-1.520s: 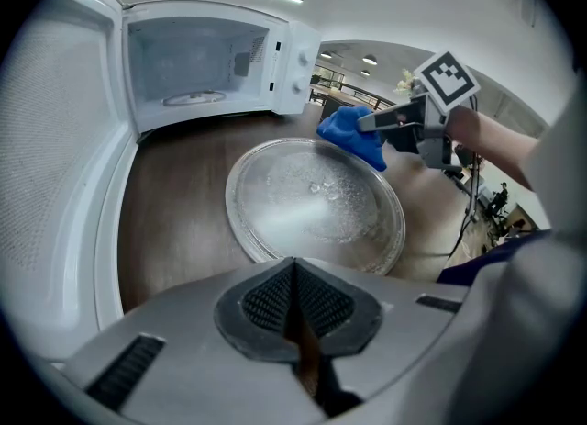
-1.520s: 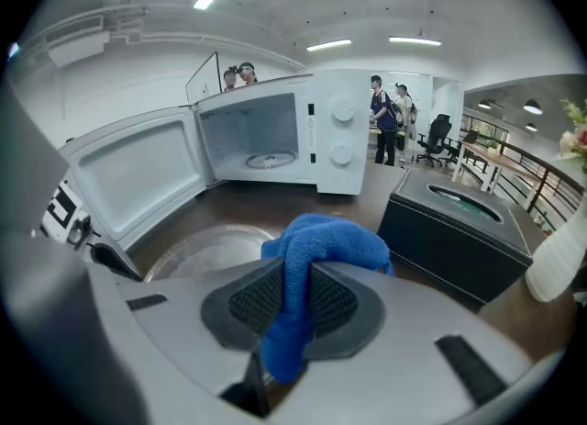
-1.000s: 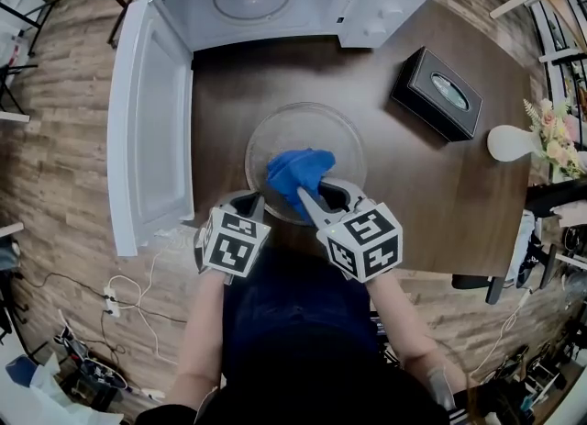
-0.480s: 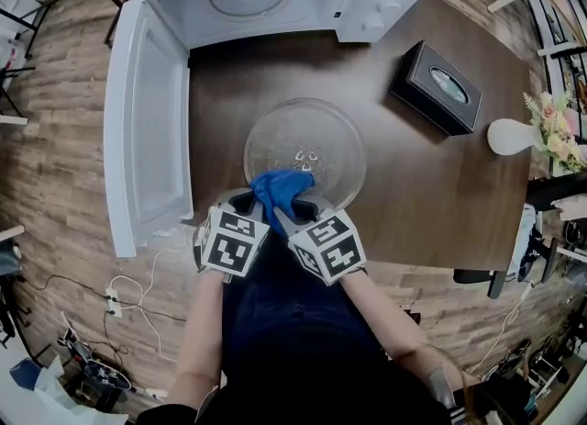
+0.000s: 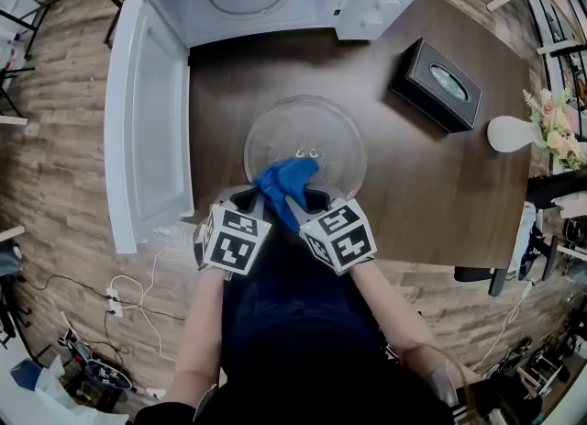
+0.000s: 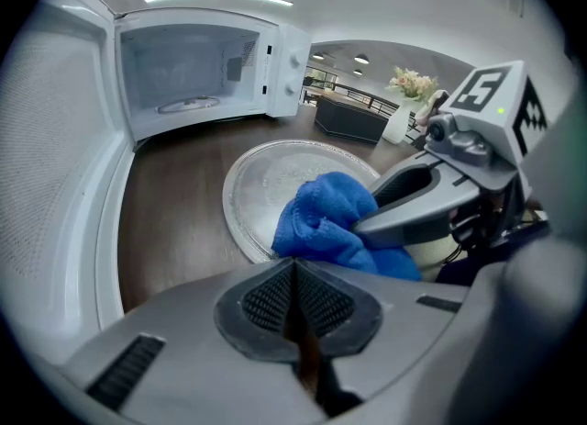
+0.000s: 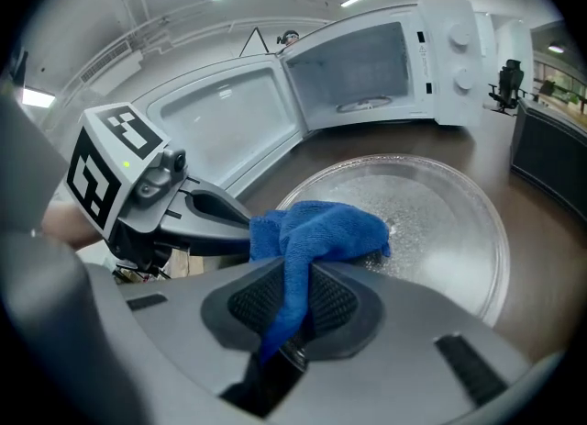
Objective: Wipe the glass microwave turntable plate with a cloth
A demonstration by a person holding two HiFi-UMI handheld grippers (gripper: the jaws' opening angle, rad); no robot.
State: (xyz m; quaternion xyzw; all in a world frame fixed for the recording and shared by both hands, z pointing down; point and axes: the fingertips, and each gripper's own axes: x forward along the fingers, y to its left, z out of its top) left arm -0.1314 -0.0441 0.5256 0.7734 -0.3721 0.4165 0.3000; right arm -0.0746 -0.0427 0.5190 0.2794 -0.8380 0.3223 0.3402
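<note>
While right gripper [image 7: 293, 308] clenches cloth [image 7: 321, 230] on plate [image 7: 440, 221], left gripper [image 6: 295, 308] jaws closed, seemingly empty.

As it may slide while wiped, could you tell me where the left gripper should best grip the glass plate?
Grip the glass plate by its thin rim at the near-left edge, coming low from the person's side. It lies flat on the table, so only the rim can be pinched, and the cloth covers the near middle.
</note>
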